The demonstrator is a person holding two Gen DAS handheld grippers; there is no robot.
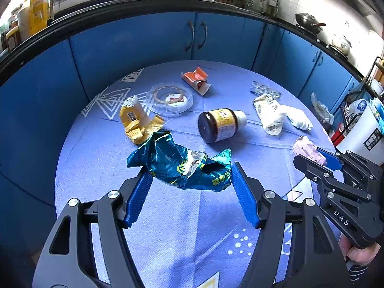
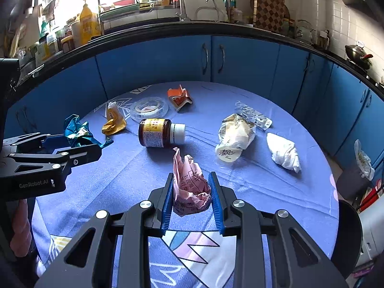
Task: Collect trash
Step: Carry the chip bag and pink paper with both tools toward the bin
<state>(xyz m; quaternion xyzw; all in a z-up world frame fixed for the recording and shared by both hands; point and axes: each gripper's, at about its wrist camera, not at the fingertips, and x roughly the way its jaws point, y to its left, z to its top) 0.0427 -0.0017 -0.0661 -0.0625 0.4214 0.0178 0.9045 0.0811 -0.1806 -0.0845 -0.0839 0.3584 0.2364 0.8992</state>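
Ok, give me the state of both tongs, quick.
Left tongs: shut on the teal wrapper.
Right tongs: shut on the pink paper.

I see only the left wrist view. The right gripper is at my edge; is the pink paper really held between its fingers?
Observer: Yes, the right gripper is shut on the crumpled pink paper, with both blue pads against it.
Operator: Does any trash lie near it on the table?
Observer: The paper cup lies on its side; handwriting shows on its base.
Operator: And the brown bottle?
Observer: The brown bottle lies with its white cap pointing at that cup.
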